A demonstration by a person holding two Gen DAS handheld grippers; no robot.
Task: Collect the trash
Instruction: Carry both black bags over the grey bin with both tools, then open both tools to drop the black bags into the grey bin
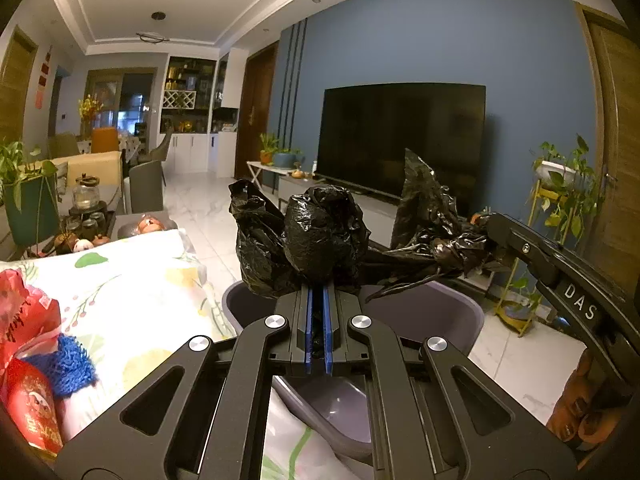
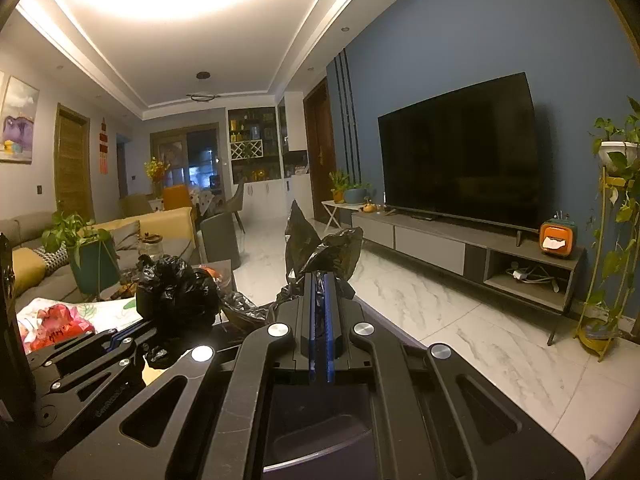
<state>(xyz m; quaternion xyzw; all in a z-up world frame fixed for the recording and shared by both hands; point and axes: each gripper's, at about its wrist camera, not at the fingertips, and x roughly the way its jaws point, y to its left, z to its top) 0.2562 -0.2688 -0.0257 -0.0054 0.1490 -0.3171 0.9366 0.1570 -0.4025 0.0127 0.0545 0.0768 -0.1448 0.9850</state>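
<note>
A crumpled black trash bag (image 1: 320,236) is stretched between both grippers above a grey bin (image 1: 452,312). In the left wrist view my left gripper (image 1: 318,291) is shut on a bunched end of the bag. My right gripper (image 1: 491,232) comes in from the right, shut on the bag's other end. In the right wrist view my right gripper (image 2: 319,277) pinches a black flap of the trash bag (image 2: 324,248). There my left gripper (image 2: 138,327) sits low at the left under the bag's bunch, and the grey bin (image 2: 320,448) lies dark below.
A table with a floral cloth (image 1: 132,280) stands left of the bin, carrying red packets (image 1: 28,320) and a blue fluffy item (image 1: 68,364). A hand (image 1: 576,412) grips the right tool. A TV (image 2: 460,152) on a low cabinet (image 2: 432,244), plant stands and white marble floor lie beyond.
</note>
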